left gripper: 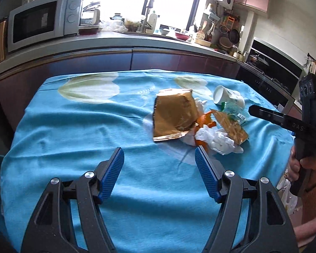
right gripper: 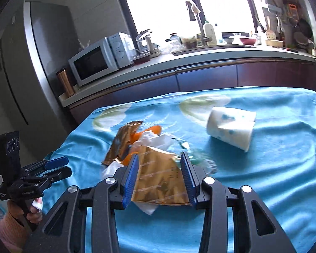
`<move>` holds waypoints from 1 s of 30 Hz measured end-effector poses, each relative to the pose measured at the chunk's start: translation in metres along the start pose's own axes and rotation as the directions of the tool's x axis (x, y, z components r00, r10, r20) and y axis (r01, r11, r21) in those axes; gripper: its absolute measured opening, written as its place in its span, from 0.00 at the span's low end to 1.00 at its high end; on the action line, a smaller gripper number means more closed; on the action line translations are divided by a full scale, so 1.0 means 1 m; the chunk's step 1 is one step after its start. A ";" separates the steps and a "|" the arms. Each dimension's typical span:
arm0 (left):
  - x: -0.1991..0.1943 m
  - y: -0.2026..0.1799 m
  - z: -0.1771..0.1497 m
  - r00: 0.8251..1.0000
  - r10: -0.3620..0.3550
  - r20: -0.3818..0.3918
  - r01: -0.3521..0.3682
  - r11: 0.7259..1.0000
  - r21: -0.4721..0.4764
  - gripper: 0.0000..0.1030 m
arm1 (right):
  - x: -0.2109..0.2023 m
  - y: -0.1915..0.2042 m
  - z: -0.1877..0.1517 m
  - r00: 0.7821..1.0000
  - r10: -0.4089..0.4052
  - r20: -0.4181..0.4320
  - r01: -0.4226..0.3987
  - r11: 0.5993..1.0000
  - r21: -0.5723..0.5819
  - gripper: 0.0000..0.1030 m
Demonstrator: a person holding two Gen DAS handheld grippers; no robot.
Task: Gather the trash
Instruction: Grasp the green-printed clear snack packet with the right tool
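Straddling a small gold foil wrapper (right gripper: 158, 181), the right gripper (right gripper: 159, 164) sits low in the centre of the right wrist view, its blue pads (right gripper: 131, 178) on either side of the foil; a gap shows on both sides, so the jaws stand partly apart and are not clamped. That wrapper lies on crumpled white tissue (right gripper: 155, 140) on the blue tablecloth (right gripper: 273, 168). Just above it in the frame are orange peel (right gripper: 152, 130) and a larger gold foil bag (right gripper: 124, 141). A white paper cup (right gripper: 231, 129) with blue spots lies on its side to the upper right, apart from the heap.

From the left wrist view, the left gripper (left gripper: 159, 158) hangs over bare cloth at lower centre, its jaws spread wide and holding nothing. The heap lies right of centre: the bag (left gripper: 173, 116), the wrapper (left gripper: 229, 126), the tissue (left gripper: 217, 141), and the cup (left gripper: 227, 98) beyond. A microwave (left gripper: 42, 21) stands on the counter at upper left.
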State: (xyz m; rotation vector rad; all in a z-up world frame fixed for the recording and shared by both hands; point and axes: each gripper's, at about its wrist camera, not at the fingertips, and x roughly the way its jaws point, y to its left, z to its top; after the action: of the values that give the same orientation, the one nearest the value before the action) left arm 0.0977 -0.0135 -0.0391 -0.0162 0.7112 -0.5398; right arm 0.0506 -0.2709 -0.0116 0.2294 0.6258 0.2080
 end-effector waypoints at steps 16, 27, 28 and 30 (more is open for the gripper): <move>0.064 -0.061 0.004 0.971 -0.180 -0.155 0.179 0.984 -0.020 0.48 | 0.024 -0.032 -0.003 0.995 -0.087 -0.056 0.085 0.996 -0.033 0.28; 0.069 -0.066 0.007 0.967 -0.200 -0.156 0.196 0.980 -0.041 0.06 | 0.013 -0.046 -0.001 0.997 -0.072 -0.038 0.072 0.997 0.007 0.05; 0.066 -0.066 0.006 0.969 -0.194 -0.151 0.192 0.981 -0.032 0.04 | 0.012 -0.047 0.000 0.997 -0.068 -0.035 0.069 0.998 0.009 0.04; 0.062 -0.067 0.006 0.970 -0.198 -0.145 0.196 0.980 -0.028 0.03 | 0.009 -0.046 0.001 0.997 -0.068 -0.027 0.068 0.998 0.011 0.03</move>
State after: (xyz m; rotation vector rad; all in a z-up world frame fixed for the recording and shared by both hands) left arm 0.1091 -0.1016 -0.0603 -0.0604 0.8624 -0.7320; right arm 0.0641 -0.3127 -0.0290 0.2169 0.6605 0.1420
